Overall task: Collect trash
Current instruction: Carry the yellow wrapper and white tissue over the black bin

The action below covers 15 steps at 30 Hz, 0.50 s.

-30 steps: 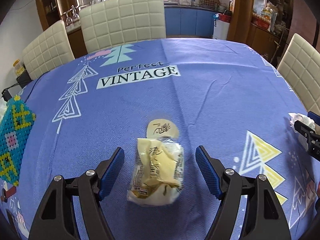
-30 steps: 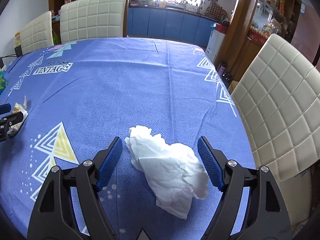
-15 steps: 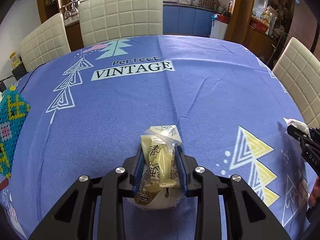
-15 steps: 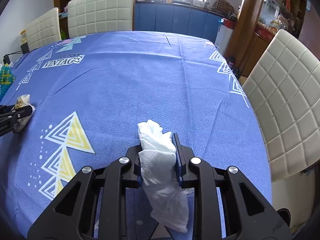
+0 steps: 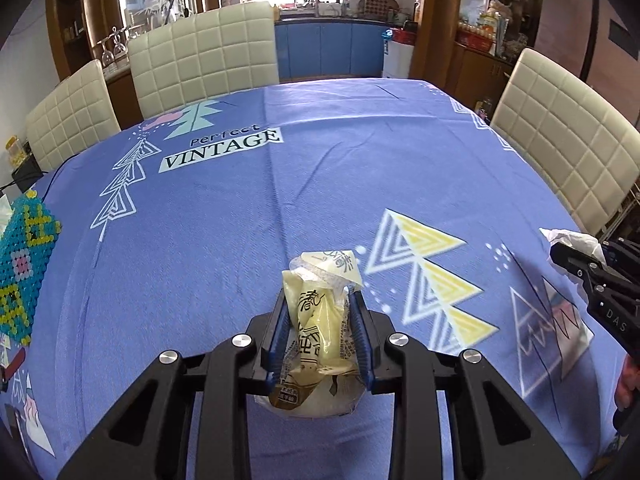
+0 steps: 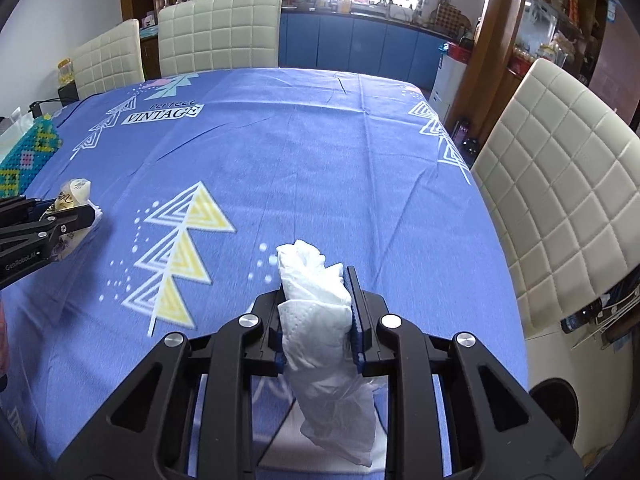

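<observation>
My left gripper (image 5: 320,300) is shut on a crumpled yellow snack wrapper (image 5: 318,320) and holds it above the blue tablecloth (image 5: 280,200). My right gripper (image 6: 314,280) is shut on a crumpled white tissue (image 6: 316,320), lifted off the cloth. The right gripper with the tissue also shows at the right edge of the left wrist view (image 5: 576,256). The left gripper with the wrapper shows at the left edge of the right wrist view (image 6: 68,208).
Cream padded chairs (image 5: 200,60) stand at the far side and a chair (image 6: 560,208) stands at the right side of the table. A teal and yellow beaded box (image 5: 20,264) sits at the table's left edge. A dark round bin (image 6: 554,404) is on the floor by the right chair.
Both grippers closed from open, the left on the wrapper and the right on the tissue, then lifted them off the tablecloth.
</observation>
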Tool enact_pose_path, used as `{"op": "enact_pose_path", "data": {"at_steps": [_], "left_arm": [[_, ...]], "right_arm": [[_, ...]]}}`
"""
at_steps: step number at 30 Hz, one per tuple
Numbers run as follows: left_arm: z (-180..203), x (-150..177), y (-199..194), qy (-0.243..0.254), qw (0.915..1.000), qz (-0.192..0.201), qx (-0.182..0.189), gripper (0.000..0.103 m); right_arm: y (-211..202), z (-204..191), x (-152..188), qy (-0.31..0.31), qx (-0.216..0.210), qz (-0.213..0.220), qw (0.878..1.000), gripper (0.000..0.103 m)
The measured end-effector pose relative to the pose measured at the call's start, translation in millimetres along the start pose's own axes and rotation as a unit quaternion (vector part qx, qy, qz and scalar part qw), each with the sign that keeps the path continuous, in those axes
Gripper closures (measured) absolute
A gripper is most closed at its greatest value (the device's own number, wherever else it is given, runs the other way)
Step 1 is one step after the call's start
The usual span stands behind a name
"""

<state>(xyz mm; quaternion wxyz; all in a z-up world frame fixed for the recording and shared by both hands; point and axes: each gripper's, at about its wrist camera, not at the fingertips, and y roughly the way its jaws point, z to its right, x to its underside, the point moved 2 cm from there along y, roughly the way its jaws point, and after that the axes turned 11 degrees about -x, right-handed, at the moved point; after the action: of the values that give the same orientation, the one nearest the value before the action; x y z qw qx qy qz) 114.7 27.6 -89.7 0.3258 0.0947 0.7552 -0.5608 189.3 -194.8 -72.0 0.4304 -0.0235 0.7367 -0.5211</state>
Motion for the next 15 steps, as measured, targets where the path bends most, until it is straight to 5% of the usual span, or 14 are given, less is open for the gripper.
{"op": "enact_pose_path", "data": {"at_steps": [15], "left_arm": [[44.2,32.1,-49.2,0.041,0.9987,0.014,0.028,0.075]], "right_arm": [[-57.3,-3.6,48.2,0.003,0.003,0.010,1.000,0.078]]}}
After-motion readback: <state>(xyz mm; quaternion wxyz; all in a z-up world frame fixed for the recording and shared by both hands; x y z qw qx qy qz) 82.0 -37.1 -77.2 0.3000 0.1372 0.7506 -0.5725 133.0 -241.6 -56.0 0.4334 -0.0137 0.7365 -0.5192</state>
